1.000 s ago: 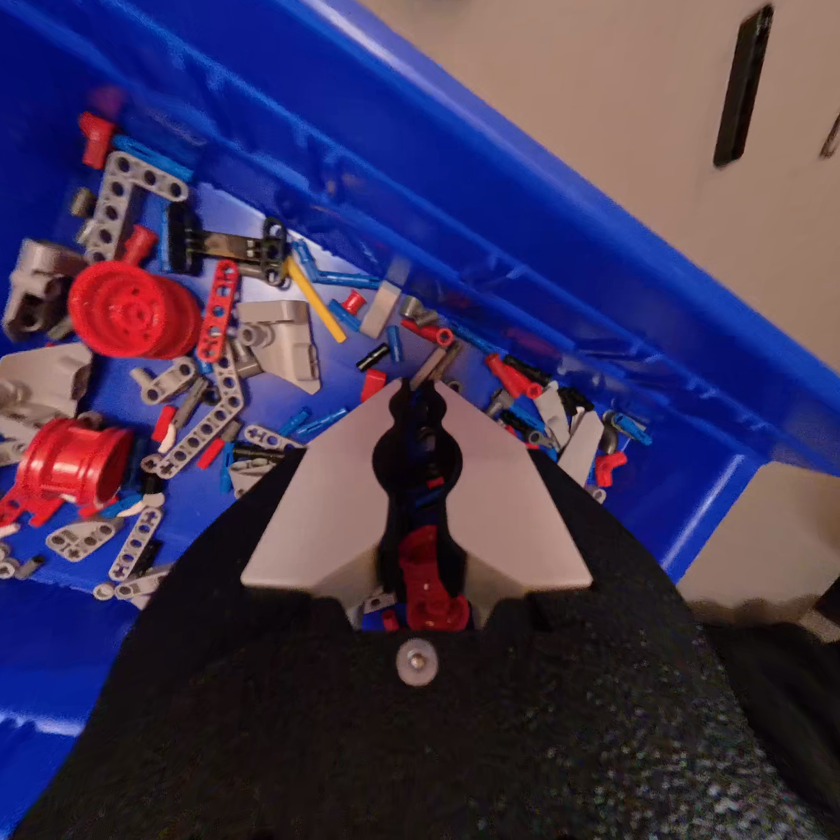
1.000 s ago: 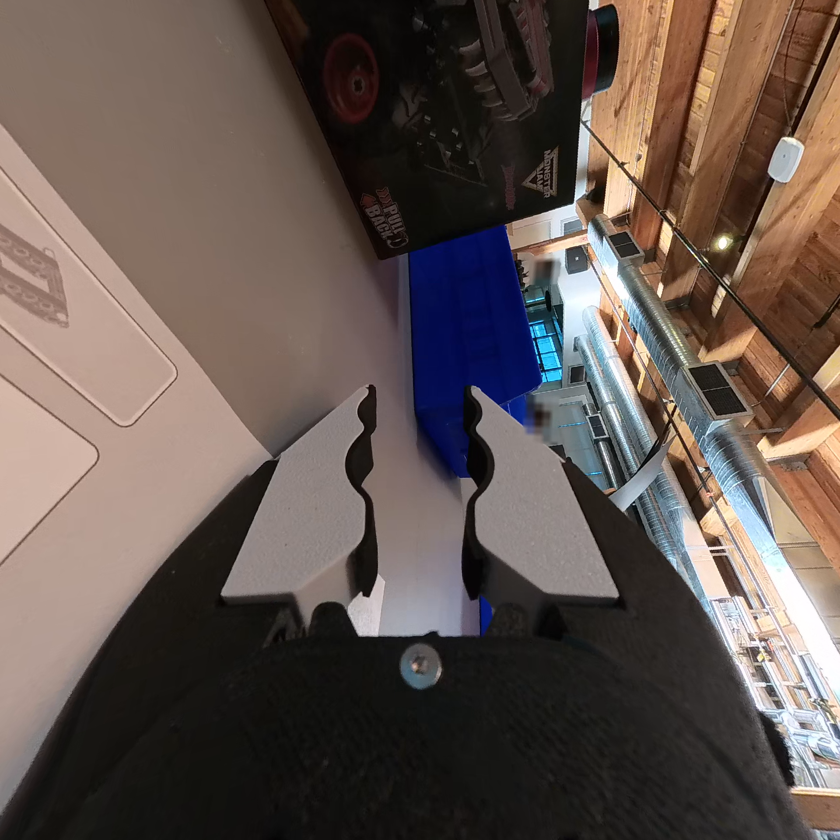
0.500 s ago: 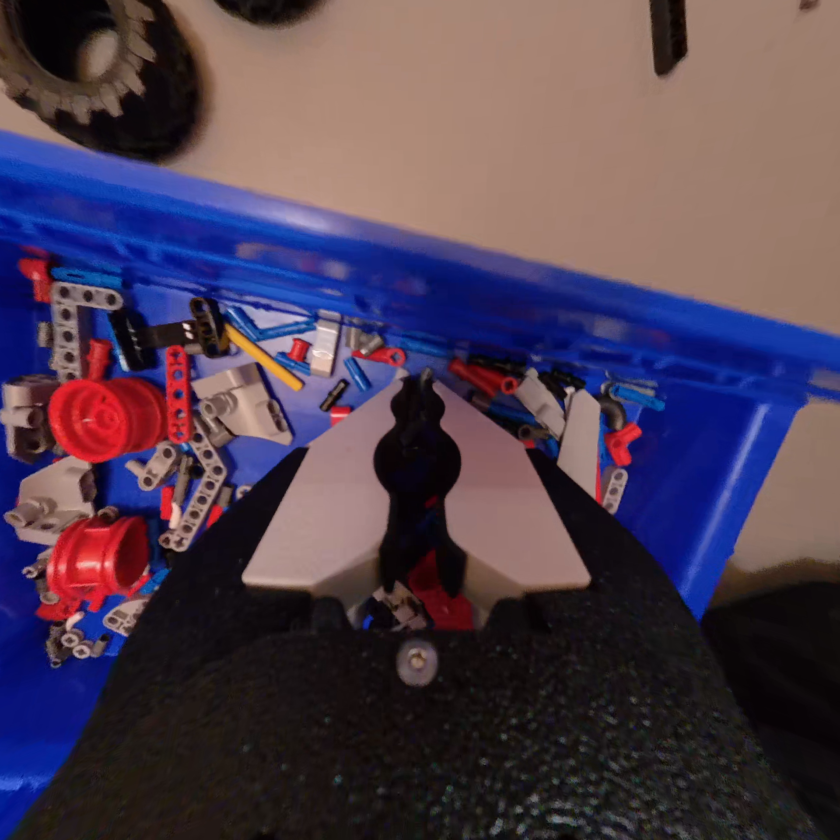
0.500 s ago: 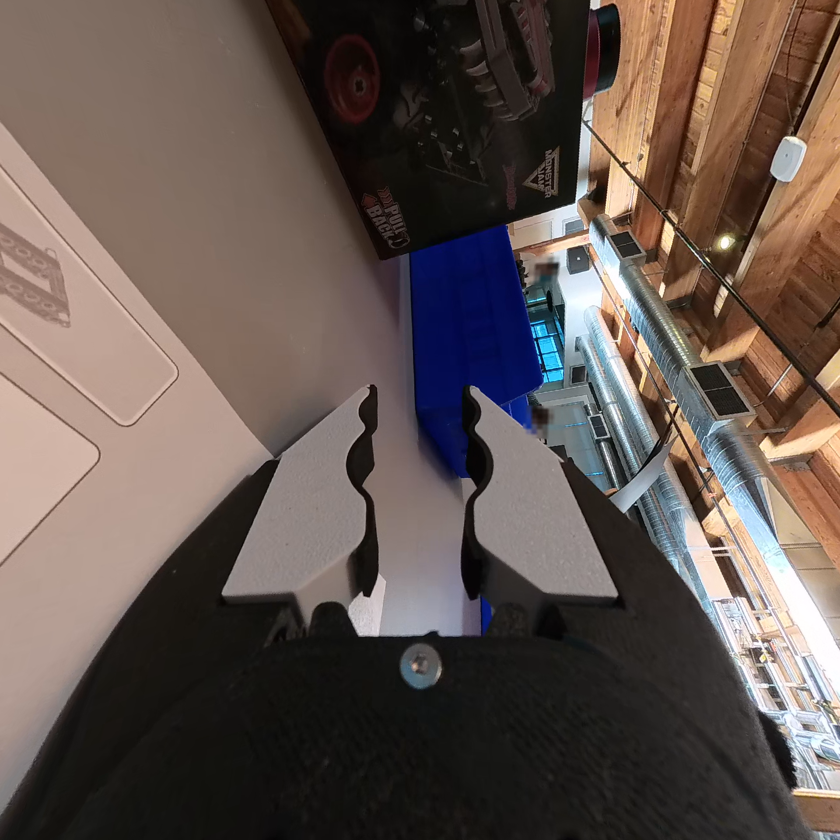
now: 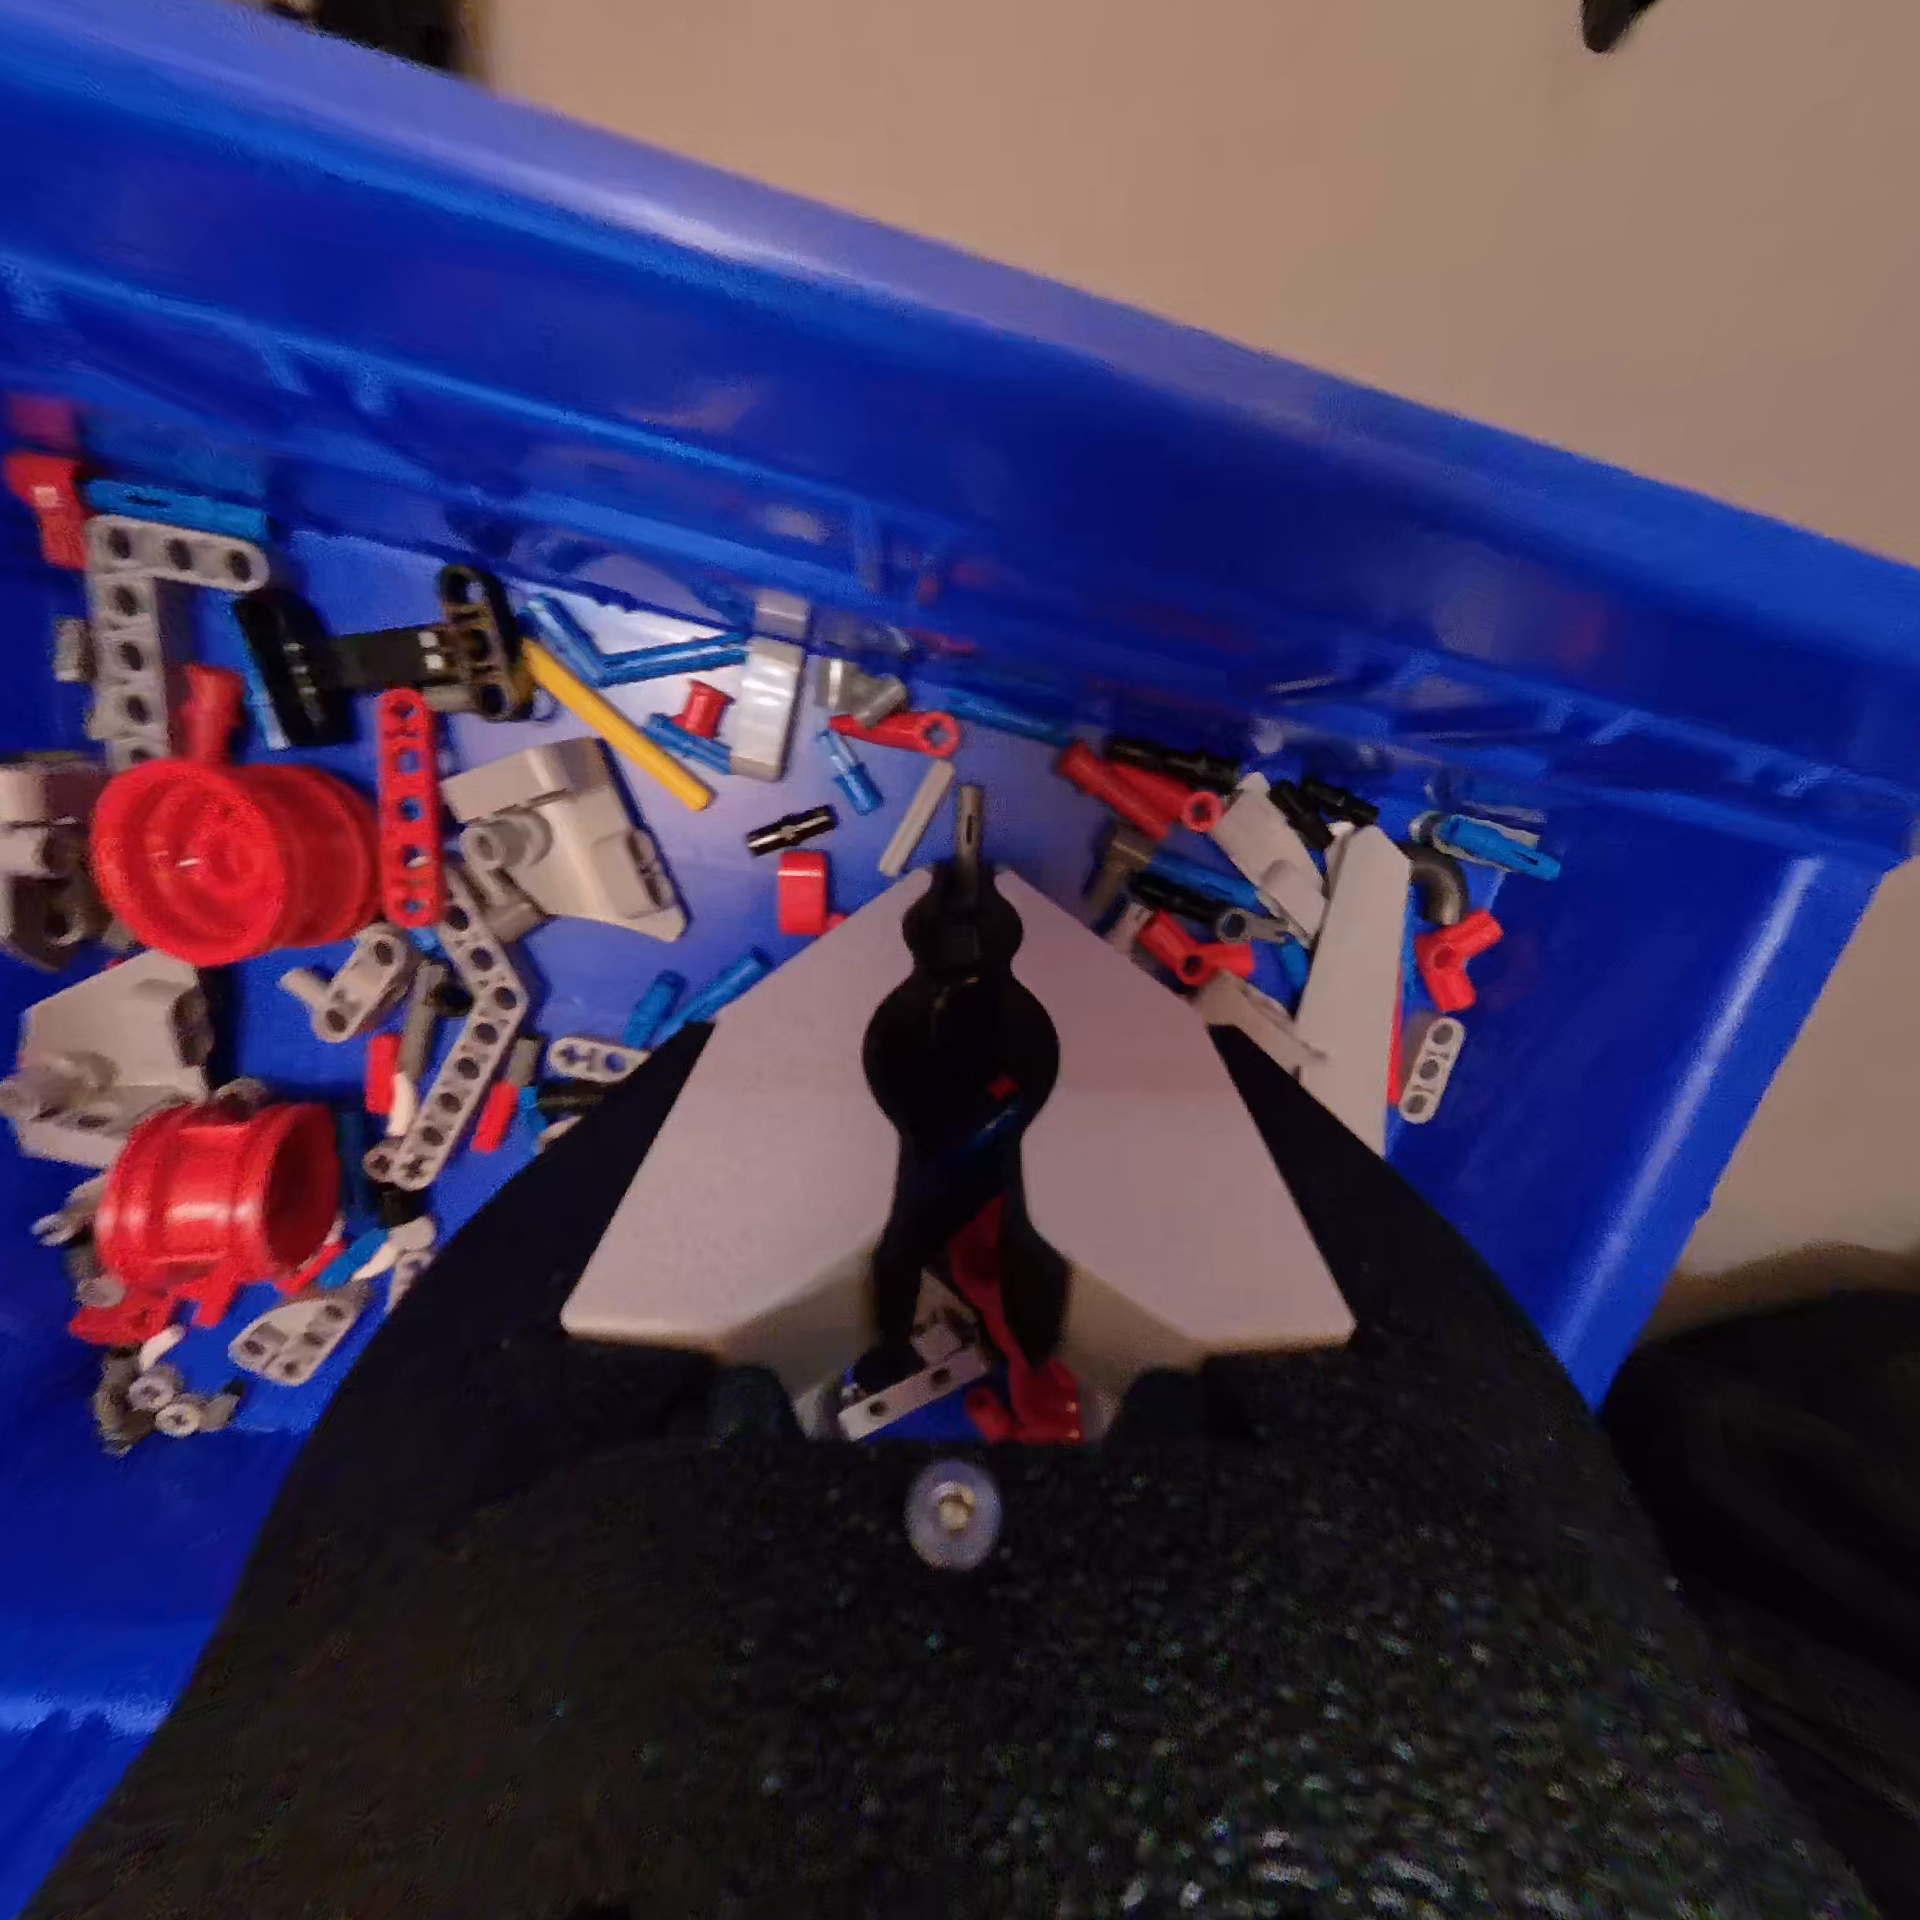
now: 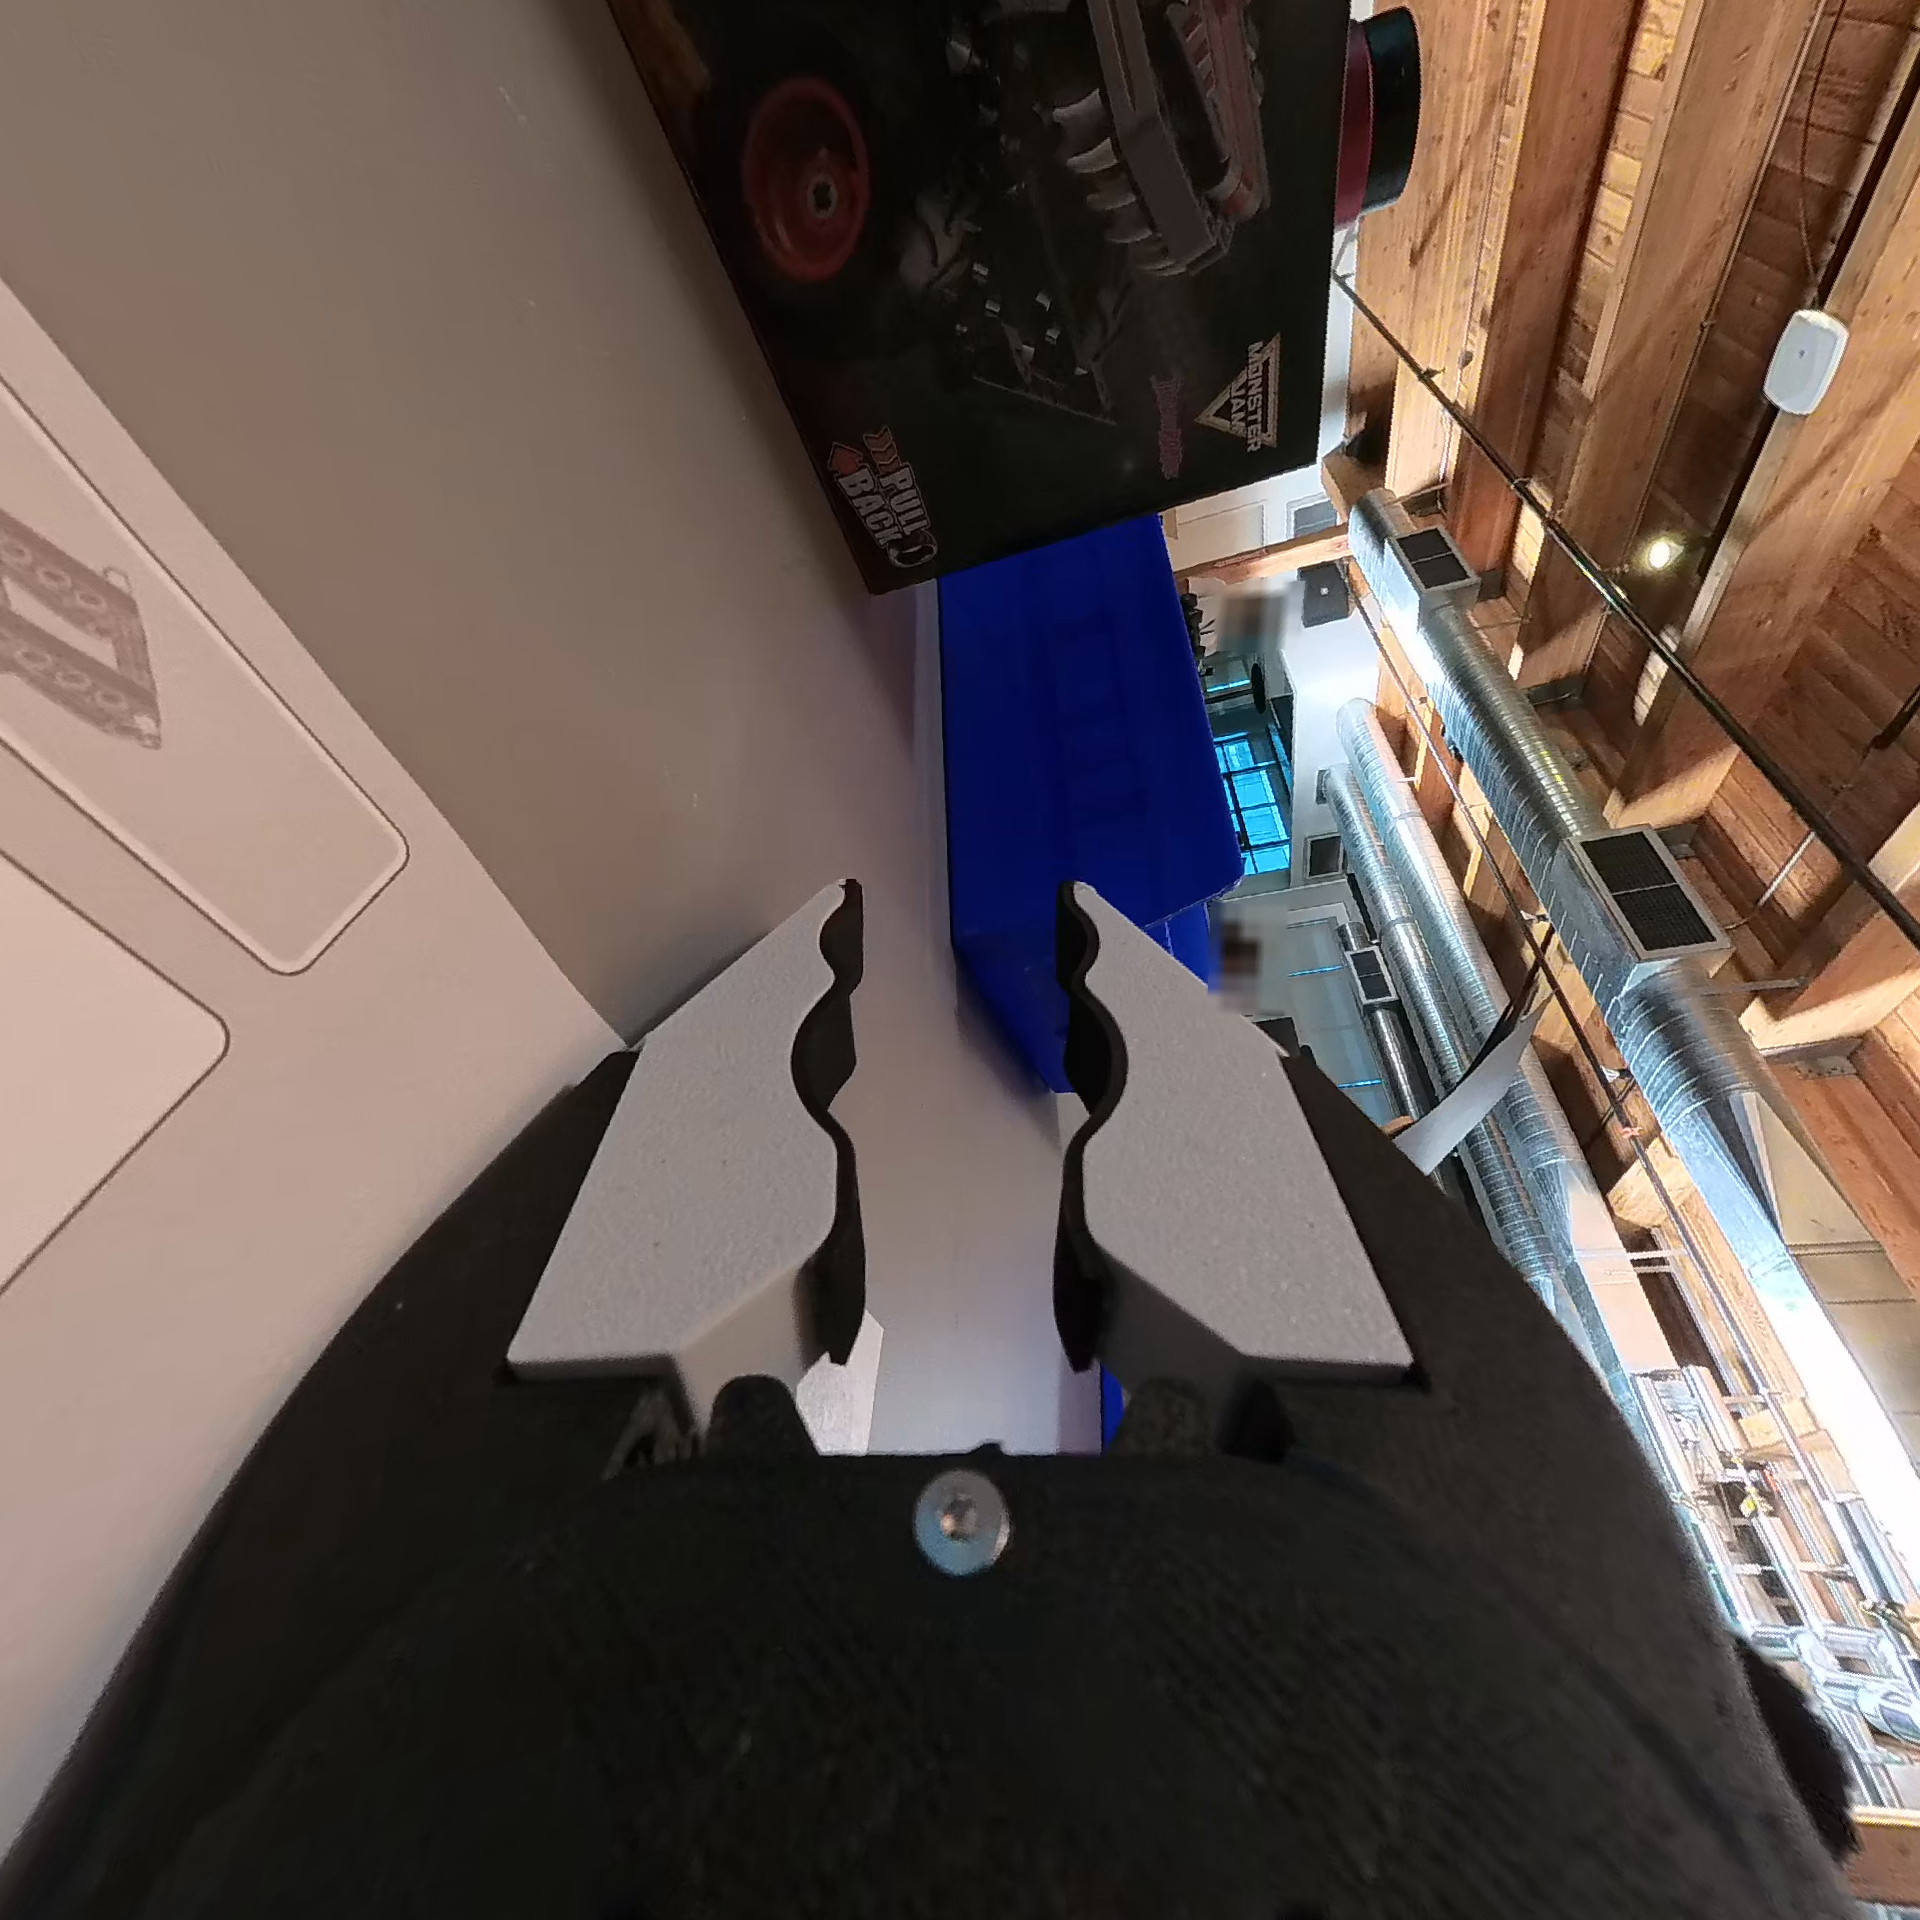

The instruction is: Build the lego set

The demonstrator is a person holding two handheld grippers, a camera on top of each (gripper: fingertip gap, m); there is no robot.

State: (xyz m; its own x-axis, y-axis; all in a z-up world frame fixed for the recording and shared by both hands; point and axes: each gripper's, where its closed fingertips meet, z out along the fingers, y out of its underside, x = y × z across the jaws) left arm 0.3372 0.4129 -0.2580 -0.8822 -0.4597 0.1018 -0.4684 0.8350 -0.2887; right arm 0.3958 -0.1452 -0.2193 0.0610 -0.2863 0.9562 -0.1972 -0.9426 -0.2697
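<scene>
**Small axle pinched at left tips, drop risk**

A short dark grey axle (image 5: 968, 831) is held at the very tips of the left gripper (image 5: 961, 883), jaws closed down on it, most of its length sticking out ahead. Below and ahead of the jaws, loose lego parts (image 5: 582, 831) are scattered over the floor of the blue bin (image 5: 1039, 499); red wheel hubs (image 5: 234, 857) sit far left of the jaws. The right gripper (image 6: 961, 904) is held empty, jaws partly apart, with the set box (image 6: 1039, 260) ahead and an instruction sheet (image 6: 187, 779) to its left.

Risks, as judged: grip area is minimal, so the axle could be pivoted or dropped back into the clutter on any knock against the bin wall. Motion blur suggests speed.
</scene>
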